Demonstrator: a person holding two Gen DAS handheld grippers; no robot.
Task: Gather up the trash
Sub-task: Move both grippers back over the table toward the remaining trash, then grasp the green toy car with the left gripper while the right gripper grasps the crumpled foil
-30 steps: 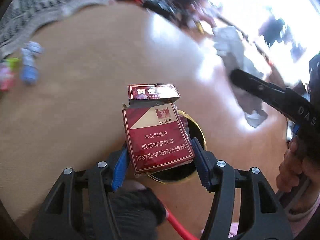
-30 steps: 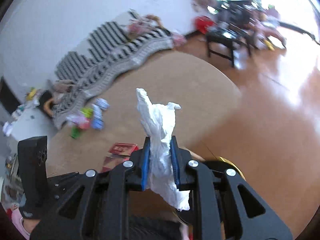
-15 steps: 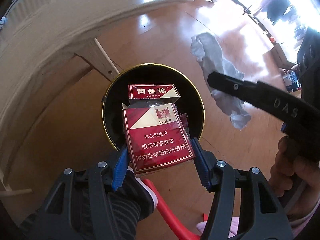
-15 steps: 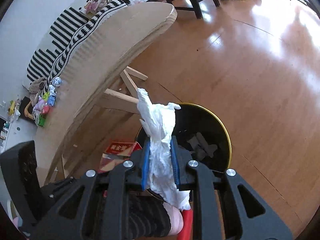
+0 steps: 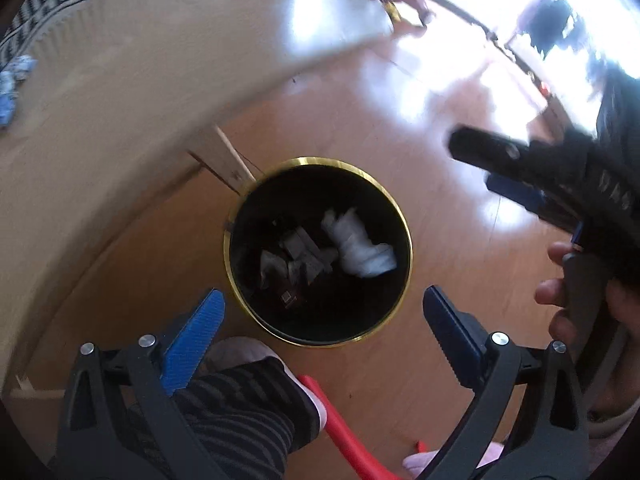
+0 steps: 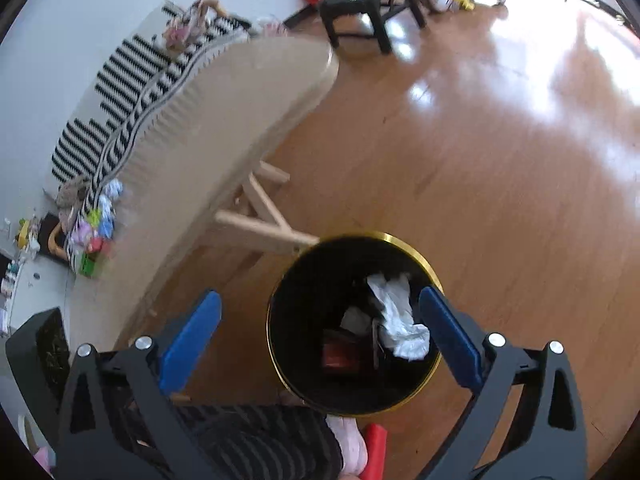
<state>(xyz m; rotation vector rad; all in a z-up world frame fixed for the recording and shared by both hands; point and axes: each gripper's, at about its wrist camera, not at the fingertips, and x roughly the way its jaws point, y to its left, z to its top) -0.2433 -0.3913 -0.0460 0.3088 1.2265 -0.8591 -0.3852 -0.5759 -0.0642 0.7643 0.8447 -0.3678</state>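
Trash — white tissue and red cigarette pack — now lies inside the black bin. Left tool and right tool have just sprung wide, nothing between them. Drop step done; next: back to the table for remaining litter.

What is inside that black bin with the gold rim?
In the bin lie a crumpled white tissue, a red cigarette pack and some greyish scraps. The bottom is dark, and whatever lies beneath this trash is hidden.
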